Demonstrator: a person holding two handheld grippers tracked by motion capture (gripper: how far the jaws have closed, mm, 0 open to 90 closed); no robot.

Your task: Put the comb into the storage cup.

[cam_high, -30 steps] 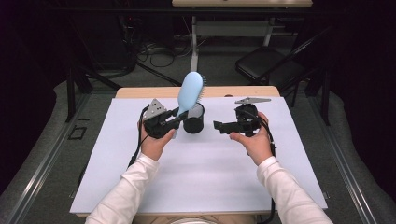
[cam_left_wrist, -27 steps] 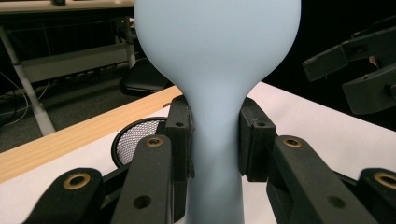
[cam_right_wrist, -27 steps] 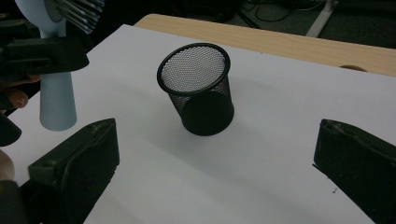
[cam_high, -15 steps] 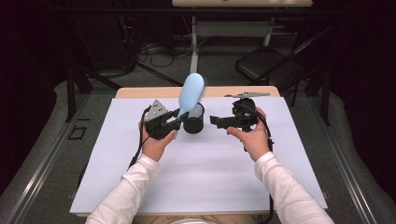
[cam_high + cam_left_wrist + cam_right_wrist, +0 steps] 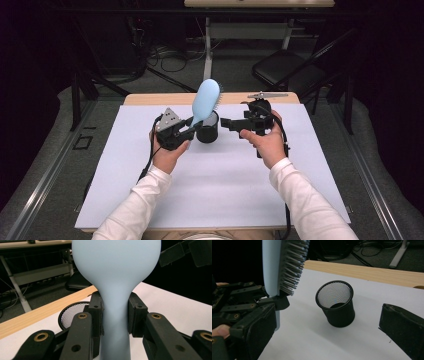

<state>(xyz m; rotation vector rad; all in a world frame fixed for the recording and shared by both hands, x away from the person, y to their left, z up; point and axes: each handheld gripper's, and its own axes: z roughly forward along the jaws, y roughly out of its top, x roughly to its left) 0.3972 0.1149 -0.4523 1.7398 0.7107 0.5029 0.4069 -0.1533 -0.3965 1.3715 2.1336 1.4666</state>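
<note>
A light blue hairbrush stands tilted over a black mesh cup on the white sheet. My left gripper is shut on the brush's handle, and its pads press on both sides of the neck. In the right gripper view the brush's bristles face the cup, which stands upright and apart from the brush. My right gripper hovers just right of the cup, pointing left at it. Its fingers are spread wide with nothing held.
A white sheet covers most of a wooden table, whose far edge shows bare. Beyond the table stand a dark folding chair and a desk frame, with cables on the floor.
My right gripper has lifted a little beside the cup, still open. The left gripper and the brush have stayed where they were.
</note>
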